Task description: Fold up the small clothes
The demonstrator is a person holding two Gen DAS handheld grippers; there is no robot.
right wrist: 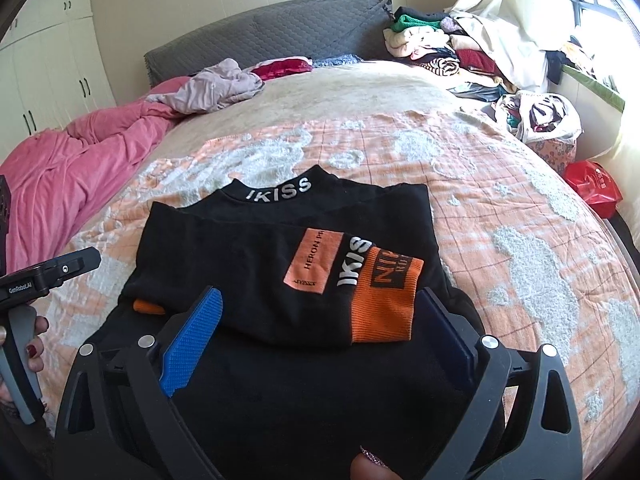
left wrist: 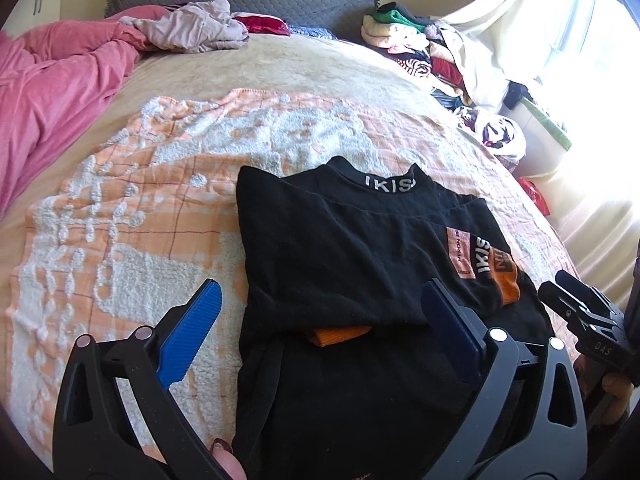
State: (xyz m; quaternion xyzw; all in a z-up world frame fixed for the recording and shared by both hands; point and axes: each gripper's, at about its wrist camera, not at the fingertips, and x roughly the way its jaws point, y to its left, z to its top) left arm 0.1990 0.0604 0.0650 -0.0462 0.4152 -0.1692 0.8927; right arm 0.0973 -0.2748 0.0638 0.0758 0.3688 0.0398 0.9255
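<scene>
With both the left gripper (left wrist: 324,312) and right gripper (right wrist: 320,316) spread wide and empty above the black knit top with orange cuffs (right wrist: 280,248), half-folded on the near orange-and-white blanket (right wrist: 480,184), better to pinch the near hem at both corners and carry evenly toward the far collar.

On the bed lie one black shirt (right wrist: 272,256), one orange-and-white blanket (right wrist: 500,208), one pink quilt (right wrist: 80,184) and one crumpled pale garment (right wrist: 216,84). One heap of clothes (right wrist: 448,52) and one red bag (right wrist: 596,188) sit alongside. Two grippers appear: left gripper (left wrist: 320,312), right gripper (right wrist: 320,312).
</scene>
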